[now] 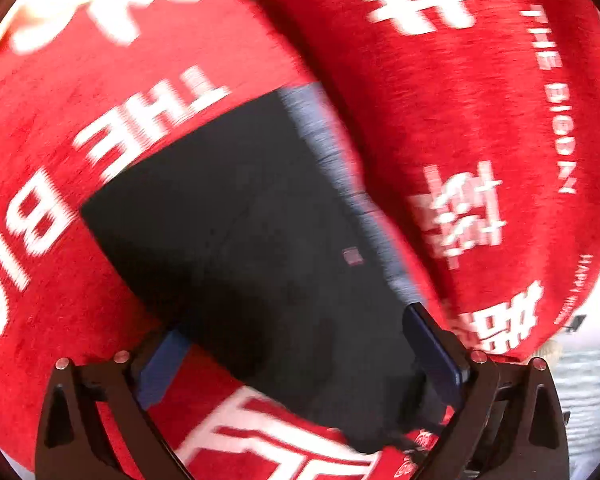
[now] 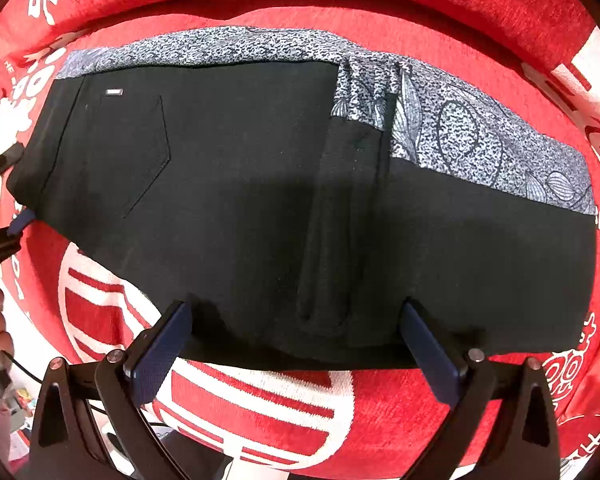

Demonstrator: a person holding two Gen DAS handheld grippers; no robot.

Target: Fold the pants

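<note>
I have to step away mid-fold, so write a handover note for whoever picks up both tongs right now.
Left tongs: open, over the waist end of the pants, holding nothing.
Right tongs: open, at the near long edge, holding nothing.
Pants: flat on the red blanket, legs stacked lengthwise, back pocket up, patterned panel along the far edge.
Done: lengthwise fold.
Left: probably the crosswise folds, then tidying.

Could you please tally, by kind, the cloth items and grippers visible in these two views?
Black pants with grey patterned panel: 1
Red cloth with white lettering: 1
Grippers: 2, the left gripper and the right gripper
Total: 4
</note>
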